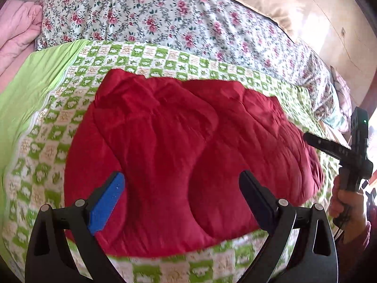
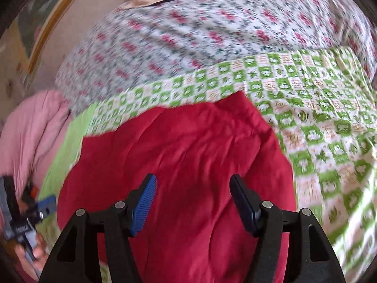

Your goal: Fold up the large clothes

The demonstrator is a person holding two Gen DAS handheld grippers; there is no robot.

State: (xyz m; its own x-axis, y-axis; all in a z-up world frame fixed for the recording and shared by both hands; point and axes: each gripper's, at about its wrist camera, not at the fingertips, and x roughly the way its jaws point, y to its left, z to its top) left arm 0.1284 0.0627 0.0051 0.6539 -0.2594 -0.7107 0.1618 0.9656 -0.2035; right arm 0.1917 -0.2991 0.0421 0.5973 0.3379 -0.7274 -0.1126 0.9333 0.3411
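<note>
Both tongs agape, left tongs (image 1: 182, 202), right tongs (image 2: 193, 202), above red padded garment (image 1: 188, 153)

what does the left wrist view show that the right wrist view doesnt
Only the left wrist view: the left tongs, open over the red garment, with the right device at the frame's right edge.
Only the right wrist view: the right tongs, open, and a gold-edged frame.
Both: the red garment, green checked sheet, floral quilt, pink bedding.

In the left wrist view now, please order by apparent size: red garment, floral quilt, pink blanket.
1. red garment and floral quilt: similar; the garment lies nearer the camera, so I cannot rank them.
2. pink blanket: smallest, cut off by the edge.
</note>
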